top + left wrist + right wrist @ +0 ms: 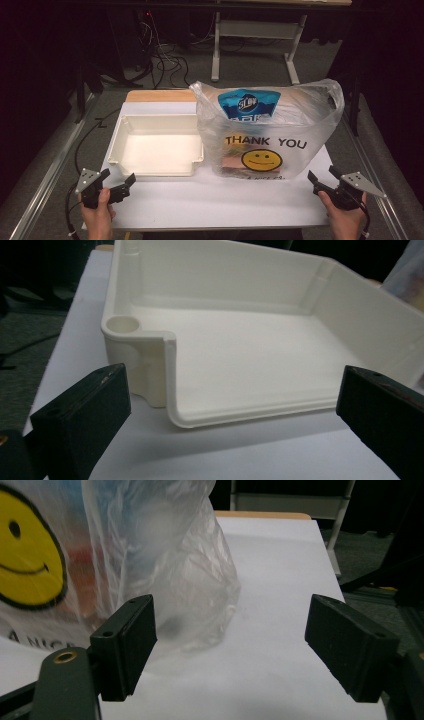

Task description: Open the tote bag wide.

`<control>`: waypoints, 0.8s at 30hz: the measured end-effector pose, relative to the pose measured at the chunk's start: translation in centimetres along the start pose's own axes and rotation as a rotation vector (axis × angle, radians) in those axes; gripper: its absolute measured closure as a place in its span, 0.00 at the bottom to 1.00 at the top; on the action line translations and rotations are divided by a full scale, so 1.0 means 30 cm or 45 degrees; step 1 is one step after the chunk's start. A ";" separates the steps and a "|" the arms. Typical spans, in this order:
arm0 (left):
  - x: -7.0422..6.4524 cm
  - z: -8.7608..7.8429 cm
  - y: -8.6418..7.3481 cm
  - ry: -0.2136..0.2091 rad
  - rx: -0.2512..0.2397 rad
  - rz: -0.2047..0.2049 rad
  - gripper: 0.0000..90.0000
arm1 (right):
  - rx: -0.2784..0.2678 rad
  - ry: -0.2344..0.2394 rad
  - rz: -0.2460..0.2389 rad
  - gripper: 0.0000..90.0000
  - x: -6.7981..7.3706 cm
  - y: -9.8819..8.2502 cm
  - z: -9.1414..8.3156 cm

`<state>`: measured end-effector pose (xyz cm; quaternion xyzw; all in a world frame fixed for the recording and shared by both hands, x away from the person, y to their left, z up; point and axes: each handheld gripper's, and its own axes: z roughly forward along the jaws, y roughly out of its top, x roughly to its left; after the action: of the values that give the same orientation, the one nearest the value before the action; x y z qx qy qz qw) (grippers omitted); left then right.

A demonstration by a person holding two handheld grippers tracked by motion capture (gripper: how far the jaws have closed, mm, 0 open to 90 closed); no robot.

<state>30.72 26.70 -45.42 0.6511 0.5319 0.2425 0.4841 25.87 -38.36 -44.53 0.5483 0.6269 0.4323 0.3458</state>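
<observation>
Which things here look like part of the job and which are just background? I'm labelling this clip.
Likely in play:
plastic bag with goods inside
white tray, empty
left gripper, open
right gripper, open

Just lying about:
wooden board behind the tray
cables on the floor
table legs beyond

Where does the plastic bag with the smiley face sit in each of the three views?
High view: the plastic bag stands right of centre, beside the white tray.
Left gripper view: a sliver of the bag at the upper right edge.
Right gripper view: the bag at the upper left.
Shared landmark: the white tabletop.
</observation>
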 end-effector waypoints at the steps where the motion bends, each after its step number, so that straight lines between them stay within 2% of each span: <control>1: 0.000 0.000 0.000 0.000 0.000 0.000 0.02 | 0.000 0.000 0.000 0.24 0.000 0.000 0.000; 3: 0.001 0.010 0.001 0.007 0.018 0.027 0.02 | 0.021 -0.028 -0.067 0.25 0.008 -0.011 -0.006; 4: 0.001 0.014 0.000 -0.007 -0.005 0.002 0.02 | 0.043 -0.033 -0.068 0.26 0.009 -0.028 -0.010; 5: 0.001 0.014 0.000 -0.007 -0.005 0.002 0.02 | 0.043 -0.033 -0.068 0.26 0.009 -0.028 -0.010; 6: -0.009 0.013 0.006 -0.013 -0.039 0.017 0.02 | 0.052 -0.025 -0.030 0.26 0.005 -0.033 -0.011; 9: -0.026 0.015 0.015 -0.013 -0.045 0.033 0.02 | 0.035 -0.002 0.002 0.27 0.001 -0.027 -0.008; 11: -0.049 0.019 0.022 -0.003 -0.027 0.035 0.03 | 0.015 0.028 0.051 0.27 0.003 -0.008 -0.005; 12: -0.063 0.019 0.028 -0.006 -0.026 0.041 0.04 | 0.008 0.030 0.027 0.27 0.017 0.018 -0.006; 13: -0.079 0.020 0.037 -0.010 -0.024 0.048 0.04 | 0.008 0.030 0.027 0.27 0.017 0.018 -0.006; 15: -0.114 0.020 0.063 0.002 -0.025 0.086 0.06 | -0.007 -0.006 -0.001 0.27 0.032 0.056 -0.017; 16: -0.136 0.018 0.084 -0.008 -0.033 0.082 0.08 | -0.022 -0.017 0.010 0.27 0.032 0.076 -0.024; 17: -0.149 0.017 0.097 -0.024 -0.039 0.082 0.09 | -0.044 -0.016 0.047 0.27 0.027 0.101 -0.032; 18: -0.186 0.021 0.130 -0.077 -0.053 0.092 0.10 | -0.071 0.008 0.090 0.26 0.020 0.134 -0.036; 19: -0.186 0.021 0.130 -0.077 -0.053 0.092 0.10 | -0.071 0.008 0.090 0.26 0.020 0.134 -0.036; 20: -0.227 0.033 0.161 -0.109 -0.051 0.099 0.10 | -0.081 0.039 0.100 0.22 0.019 0.168 -0.030; 21: -0.227 0.033 0.161 -0.109 -0.051 0.099 0.11 | -0.081 0.039 0.100 0.22 0.019 0.168 -0.030; 23: -0.279 0.057 0.186 -0.141 -0.066 0.104 0.13 | -0.090 0.067 0.085 0.17 0.030 0.200 -0.021; 24: -0.301 0.069 0.193 -0.153 -0.065 0.109 0.15 | -0.099 0.129 0.106 0.15 0.037 0.220 -0.013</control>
<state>32.23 17.77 -39.34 0.6742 0.4672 0.2367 0.5207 27.92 -37.16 -38.24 0.5375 0.6028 0.4976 0.3164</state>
